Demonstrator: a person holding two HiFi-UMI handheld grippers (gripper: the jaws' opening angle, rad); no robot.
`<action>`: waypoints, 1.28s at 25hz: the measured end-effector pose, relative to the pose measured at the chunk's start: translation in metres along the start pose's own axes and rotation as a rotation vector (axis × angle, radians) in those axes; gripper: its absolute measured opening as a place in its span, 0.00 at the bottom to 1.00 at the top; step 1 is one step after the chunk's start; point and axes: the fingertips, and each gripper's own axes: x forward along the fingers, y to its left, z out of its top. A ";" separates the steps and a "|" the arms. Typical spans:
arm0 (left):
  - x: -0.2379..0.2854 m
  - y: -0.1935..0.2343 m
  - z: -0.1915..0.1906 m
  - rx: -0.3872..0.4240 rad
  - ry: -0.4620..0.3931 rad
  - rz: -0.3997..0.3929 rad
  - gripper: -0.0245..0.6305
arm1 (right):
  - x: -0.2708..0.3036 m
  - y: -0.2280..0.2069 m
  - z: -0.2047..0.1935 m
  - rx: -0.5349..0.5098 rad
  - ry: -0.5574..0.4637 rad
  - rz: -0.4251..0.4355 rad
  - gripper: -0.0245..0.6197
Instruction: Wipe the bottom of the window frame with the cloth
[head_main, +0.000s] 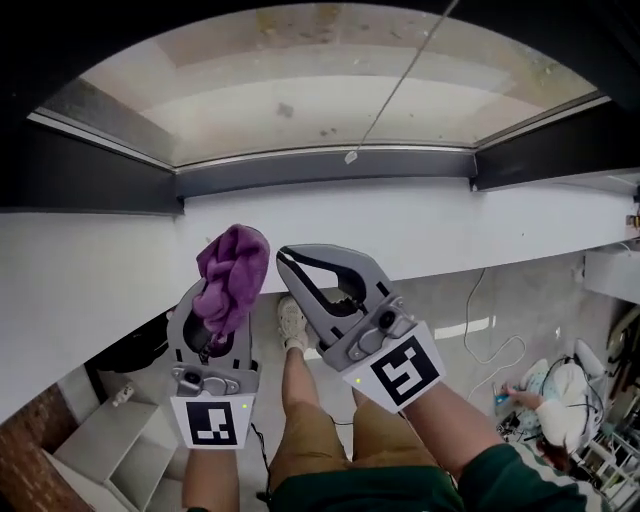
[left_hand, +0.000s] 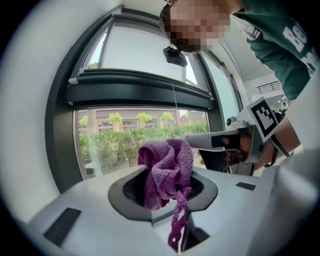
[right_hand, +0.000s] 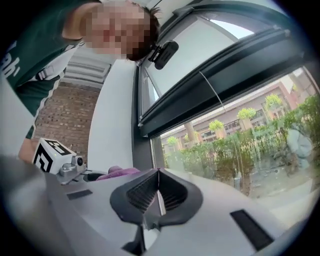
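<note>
A crumpled purple cloth (head_main: 232, 275) bulges out of my left gripper (head_main: 225, 300), which is shut on it; in the left gripper view the cloth (left_hand: 165, 172) fills the jaws of that gripper (left_hand: 166, 196), with a strand hanging down. My right gripper (head_main: 283, 255) is held just to the right of the cloth, shut with nothing in it; its pads meet in a line in the right gripper view (right_hand: 158, 192). Both grippers hover below the white sill (head_main: 420, 225). Beyond the sill runs the dark bottom bar of the window frame (head_main: 320, 170).
A thin blind cord ends in a small pull (head_main: 352, 156) over the frame's bottom bar. Dark side frames (head_main: 90, 180) flank the glass. Below me are the person's legs and a shoe (head_main: 292, 325), floor cables (head_main: 490, 345) and a grey shelf (head_main: 110, 440).
</note>
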 end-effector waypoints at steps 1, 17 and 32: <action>-0.001 0.007 -0.013 -0.013 0.014 0.011 0.24 | 0.006 0.001 -0.010 0.022 0.008 0.007 0.06; 0.023 0.112 -0.181 -0.098 0.178 0.100 0.24 | 0.128 0.041 -0.136 -0.329 0.155 0.411 0.06; 0.073 0.160 -0.303 -0.054 0.404 0.162 0.24 | 0.159 0.026 -0.222 -0.029 0.182 0.042 0.06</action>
